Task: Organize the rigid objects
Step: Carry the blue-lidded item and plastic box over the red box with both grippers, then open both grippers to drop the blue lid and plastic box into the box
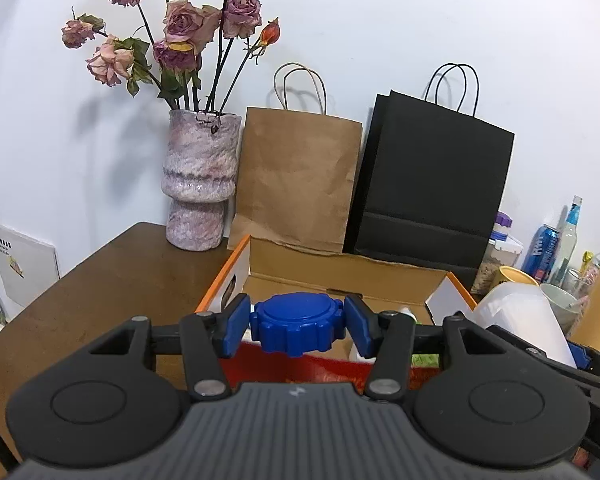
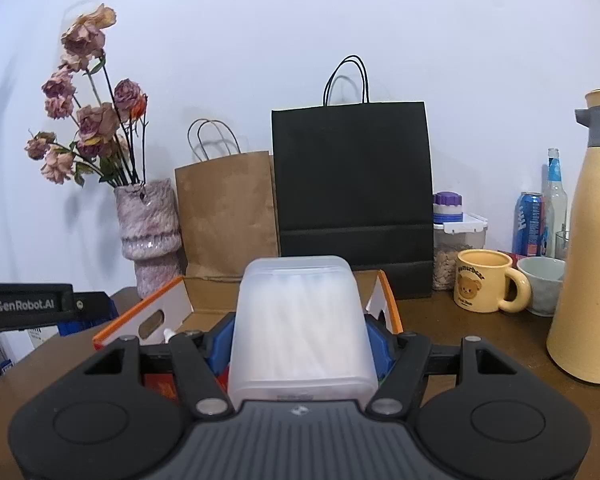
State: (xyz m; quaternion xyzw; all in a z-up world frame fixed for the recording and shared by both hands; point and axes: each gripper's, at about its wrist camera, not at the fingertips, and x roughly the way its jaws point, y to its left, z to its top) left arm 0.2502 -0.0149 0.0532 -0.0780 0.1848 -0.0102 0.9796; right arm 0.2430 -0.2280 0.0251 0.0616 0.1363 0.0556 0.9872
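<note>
- Left claw (image 1: 298, 326) pinches a blue ridged lid (image 1: 298, 326) by its sides, both blue pads pressed on the scalloped rim; whatever bottle or jar sits under that lid is hidden below the claw.
- Right claw (image 2: 300, 340) is clamped on a frosted white plastic container (image 2: 300, 320), which stands upright between the pads and blocks most of that camera's forward view.
- Both held things hang at the near edge of the open cardboard box (image 1: 340, 268) with orange-edged flaps, which already has some small items in its bottom.
- My guess is that the step in hand is carrying these two over the box. To do it well, keep each one level, take them in one at a time, and set each down on bare box floor before easing the grip.
- Edges to mind: the raised side flaps stand just beside each claw and could catch a finger, and the right claw's frosted container shows up close at the left claw's right side, so the two could bump.
- Open room is thin behind: the brown paper bag (image 1: 296, 176) and black paper bag (image 1: 432, 176) stand right against the box's far wall, with the vase (image 1: 198, 184) to the left.
- On the right, the bear mug (image 2: 486, 284) and tall cream flask (image 2: 592, 248) crowd the counter (image 1: 100, 280); its bare left part gives the freest way out.
</note>
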